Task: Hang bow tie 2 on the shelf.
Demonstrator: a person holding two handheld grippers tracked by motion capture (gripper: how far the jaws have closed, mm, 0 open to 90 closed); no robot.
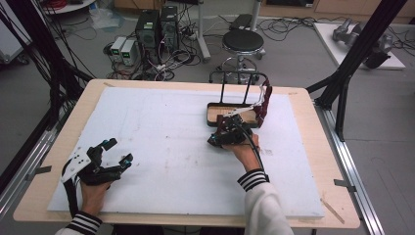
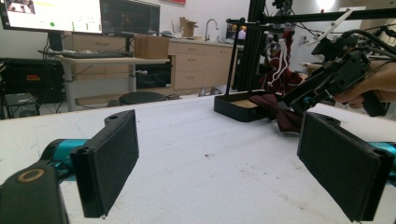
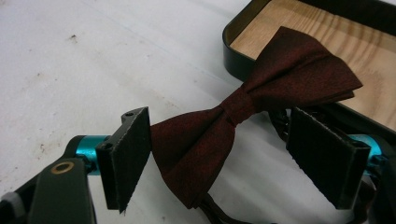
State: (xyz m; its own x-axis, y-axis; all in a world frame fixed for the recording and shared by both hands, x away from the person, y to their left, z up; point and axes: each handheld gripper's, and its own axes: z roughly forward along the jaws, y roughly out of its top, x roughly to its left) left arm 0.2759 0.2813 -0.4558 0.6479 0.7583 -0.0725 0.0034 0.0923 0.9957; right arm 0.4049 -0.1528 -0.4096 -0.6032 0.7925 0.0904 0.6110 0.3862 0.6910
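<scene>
White foam board [image 1: 161, 147] covers the wooden table, with computers and a round stool behind it. Near the black tray [image 3: 233, 60] with its wood floor, a soft dark-red bow tie [image 3: 224, 126] lies half over the rim. Right gripper [image 3: 219, 158] is spread around it; left gripper [image 2: 217, 163] is spread too.

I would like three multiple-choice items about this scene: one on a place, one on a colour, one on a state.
1. Where does the bow tie lie?
A. partly over the rim of the tray
B. on the stool
C. under the left gripper

2. What colour is it?
A. blue
B. dark red
C. white

3. How are the right gripper jaws?
A. shut on the tie
B. shut, empty
C. open around the tie

Key: 1 A, one wing rests over the rim; 2 B, dark red cloth; 3 C, gaps show beside both pads.
</scene>
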